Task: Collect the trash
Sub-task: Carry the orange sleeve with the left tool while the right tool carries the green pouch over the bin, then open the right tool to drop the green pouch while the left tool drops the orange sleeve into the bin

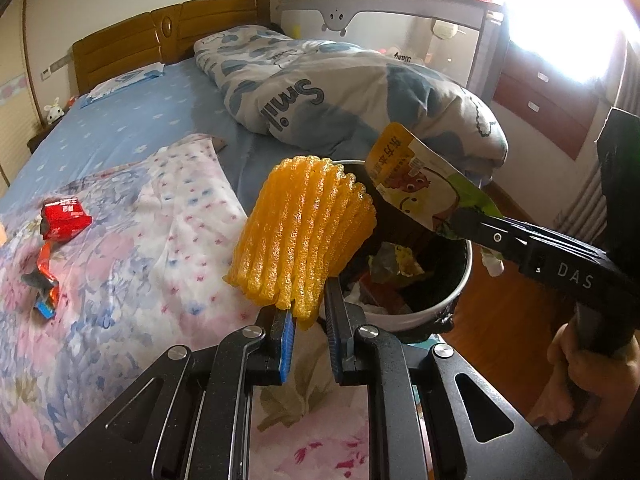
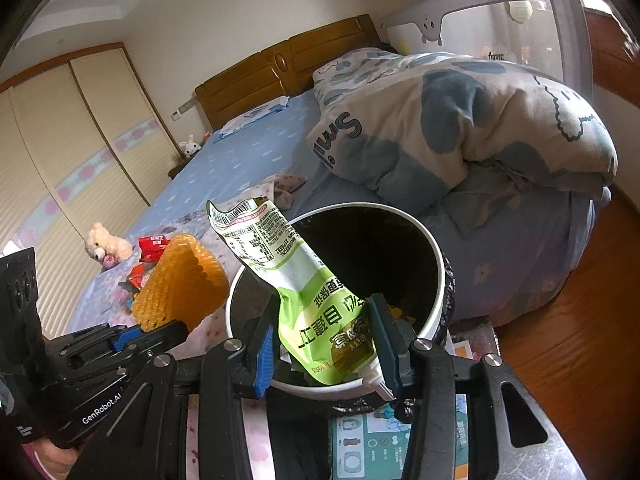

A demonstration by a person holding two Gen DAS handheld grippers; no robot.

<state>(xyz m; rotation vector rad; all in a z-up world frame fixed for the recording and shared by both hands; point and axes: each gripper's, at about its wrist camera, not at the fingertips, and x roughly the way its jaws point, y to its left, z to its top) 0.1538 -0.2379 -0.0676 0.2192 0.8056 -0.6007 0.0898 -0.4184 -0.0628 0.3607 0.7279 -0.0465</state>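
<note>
My left gripper [image 1: 308,308] is shut on the lower edge of an orange foam fruit net [image 1: 304,224], which stands up just left of the bin's mouth. My right gripper [image 2: 324,320] is shut on a green and yellow spouted drink pouch [image 2: 304,280], held tilted over the open trash bin [image 2: 438,280]. From the left wrist view the pouch [image 1: 416,176] and the right gripper [image 1: 464,224] hang above the bin [image 1: 436,300], which holds crumpled trash. A red wrapper [image 1: 64,220] and a torn wrapper strip [image 1: 44,280] lie on the floral sheet at the left.
The bin stands against the bed's edge, beside the wooden floor [image 2: 580,320]. A rolled quilt [image 1: 340,88] lies on the blue bed behind it. A teddy bear [image 2: 106,246] sits at the far side. A printed box [image 2: 360,444] lies below the bin.
</note>
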